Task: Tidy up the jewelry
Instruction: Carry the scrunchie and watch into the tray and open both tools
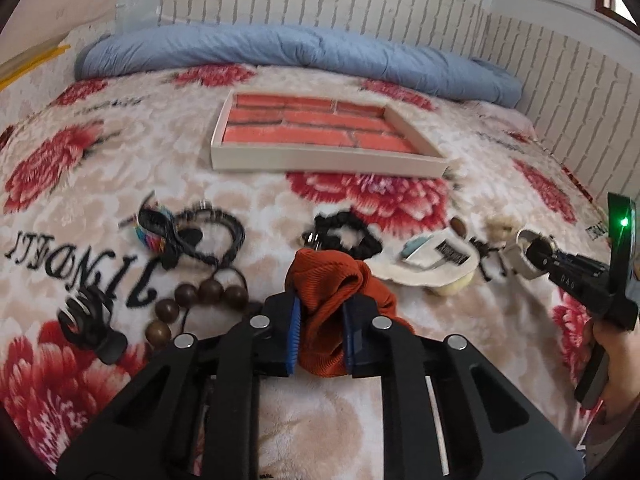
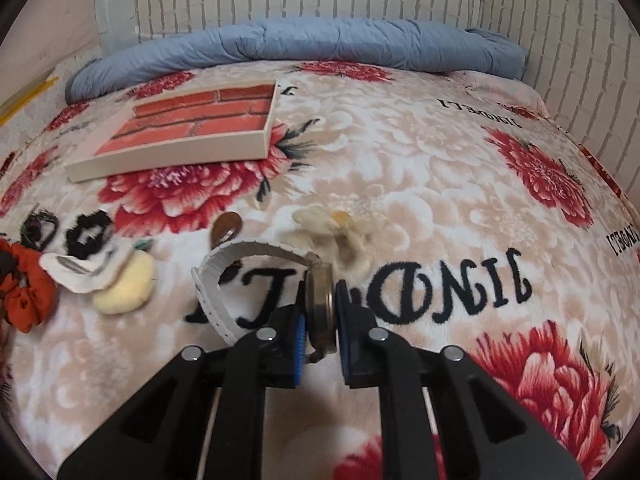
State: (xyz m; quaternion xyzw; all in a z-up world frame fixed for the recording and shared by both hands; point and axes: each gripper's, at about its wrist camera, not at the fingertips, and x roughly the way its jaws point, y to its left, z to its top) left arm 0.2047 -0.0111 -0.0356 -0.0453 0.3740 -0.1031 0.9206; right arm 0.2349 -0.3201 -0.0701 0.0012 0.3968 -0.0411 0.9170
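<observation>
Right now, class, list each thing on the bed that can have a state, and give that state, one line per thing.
Left gripper: jaws shut on the orange scrunchie.
Right gripper: jaws shut on the watch.
Watch strap: white, looped, hanging off the case.
Tray: lying flat on the blanket, nothing in it.
Black scrunchie: loose on the blanket.
Wooden beads: loose on the blanket.

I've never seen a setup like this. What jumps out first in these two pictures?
Two black handheld grippers dominate the foreground. The left gripper is clamped on an orange scrunchie, and the right gripper pinches the case of a white-strapped watch. Behind them, on the red-flowered blanket, lies a shallow tray with a brick-pattern floor, and a scatter of bracelets and hair ties between, such as the brown bead bracelet.
</observation>
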